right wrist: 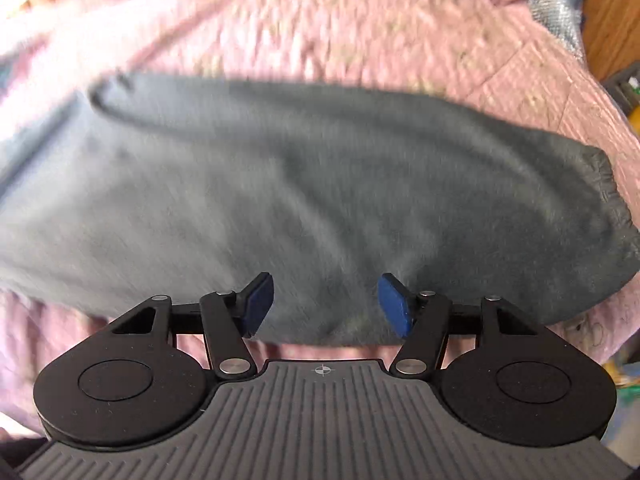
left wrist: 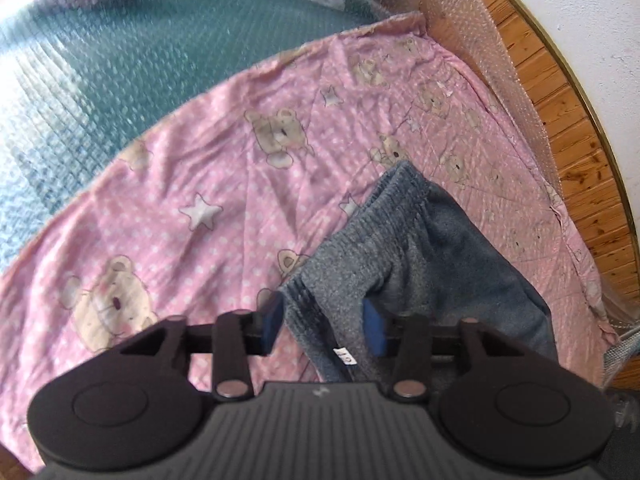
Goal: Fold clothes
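- The gray pants (left wrist: 404, 264) are soft and fuzzy, with a bumpy stretchy waistband. They lie on a pink sheet (left wrist: 224, 168) with bears, stars and white dots.
- The left gripper (left wrist: 324, 326) has its blue pads wide apart. The waistband edge and a small white tag (left wrist: 345, 354) sit between them, but the pads do not squeeze the cloth.
- The right gripper (right wrist: 326, 306) is wide apart too and holds nothing. It is over the near edge of the pants.
- Only the left view shows green bubbly wrap (left wrist: 100, 64) and a wooden floor (left wrist: 576, 148) past the sheet.
- The right view is blurry. It shows the pants spread long and flat, with a gathered cuff (right wrist: 608, 196) at the right end and pink sheet all around.
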A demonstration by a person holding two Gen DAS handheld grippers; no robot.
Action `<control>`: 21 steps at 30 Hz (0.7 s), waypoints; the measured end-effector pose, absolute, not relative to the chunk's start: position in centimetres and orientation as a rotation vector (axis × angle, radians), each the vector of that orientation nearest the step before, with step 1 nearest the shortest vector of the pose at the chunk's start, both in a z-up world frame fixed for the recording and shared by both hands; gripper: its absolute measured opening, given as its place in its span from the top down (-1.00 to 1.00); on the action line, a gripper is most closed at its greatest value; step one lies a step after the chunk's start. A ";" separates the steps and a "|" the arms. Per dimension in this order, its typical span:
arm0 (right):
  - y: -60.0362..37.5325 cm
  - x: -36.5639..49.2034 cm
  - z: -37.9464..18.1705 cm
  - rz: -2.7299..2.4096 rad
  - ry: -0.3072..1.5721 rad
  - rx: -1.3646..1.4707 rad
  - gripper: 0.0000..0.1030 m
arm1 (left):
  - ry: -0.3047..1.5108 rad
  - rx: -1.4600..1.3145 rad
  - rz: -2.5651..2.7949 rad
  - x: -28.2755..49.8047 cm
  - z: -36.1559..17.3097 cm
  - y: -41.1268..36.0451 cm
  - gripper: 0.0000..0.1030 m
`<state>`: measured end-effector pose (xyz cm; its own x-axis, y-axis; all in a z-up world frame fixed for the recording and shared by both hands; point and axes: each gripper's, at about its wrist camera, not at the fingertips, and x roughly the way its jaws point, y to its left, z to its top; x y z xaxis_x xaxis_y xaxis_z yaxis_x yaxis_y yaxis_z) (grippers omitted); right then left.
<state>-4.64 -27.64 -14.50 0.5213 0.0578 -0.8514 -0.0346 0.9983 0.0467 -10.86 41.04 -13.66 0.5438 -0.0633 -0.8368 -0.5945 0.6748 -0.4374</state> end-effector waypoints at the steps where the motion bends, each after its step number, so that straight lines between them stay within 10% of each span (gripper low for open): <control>1: -27.8 -4.6 -13.8 0.071 0.993 0.045 -0.24 | 0.947 -0.773 0.377 -11.4 -12.8 40.8 -0.03; 11: -29.3 -0.3 -13.1 0.127 0.882 -0.019 -0.38 | 0.946 -0.640 0.160 -4.0 -8.9 30.0 -0.10; 21: -34.3 2.4 -18.7 -0.027 1.031 -0.153 -0.45 | 1.090 -0.532 0.033 11.1 -17.8 20.2 -0.07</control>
